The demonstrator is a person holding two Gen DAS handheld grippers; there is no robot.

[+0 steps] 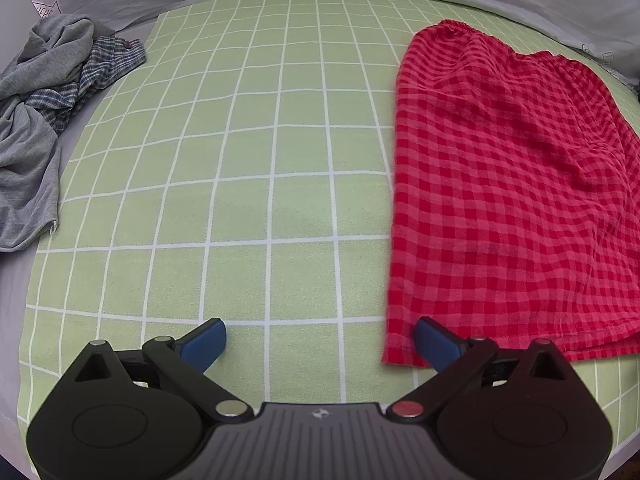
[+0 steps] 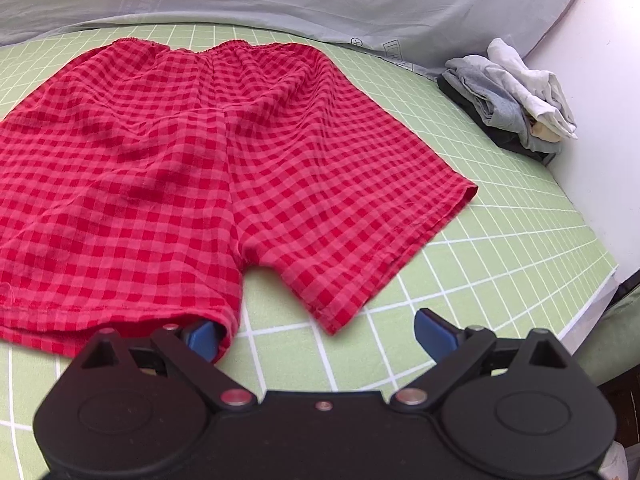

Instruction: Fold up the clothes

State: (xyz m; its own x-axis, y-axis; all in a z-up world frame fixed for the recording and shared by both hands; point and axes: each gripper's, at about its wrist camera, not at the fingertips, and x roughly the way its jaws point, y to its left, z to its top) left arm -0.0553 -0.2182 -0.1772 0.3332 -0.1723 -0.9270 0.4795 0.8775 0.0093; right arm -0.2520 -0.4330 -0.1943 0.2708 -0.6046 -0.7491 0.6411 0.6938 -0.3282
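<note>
Red checked shorts (image 2: 192, 184) lie flat on the green grid mat (image 1: 240, 160), waistband far, leg hems toward you. Your left gripper (image 1: 320, 344) and right gripper (image 2: 316, 336) hang wide open, empty, at the near hem corners, equally close. Grey bedding (image 2: 320, 4) lies beyond.

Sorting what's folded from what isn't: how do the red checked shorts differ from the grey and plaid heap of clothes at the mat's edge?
The red checked shorts lie spread flat, waistband away and both legs showing; the grey and plaid heap is crumpled and tangled. The shorts are one bright garment; the heap mixes plain grey with dark plaid. The shorts lie fully on the green grid mat; the heap hangs off its edge. Neither is folded.
</note>
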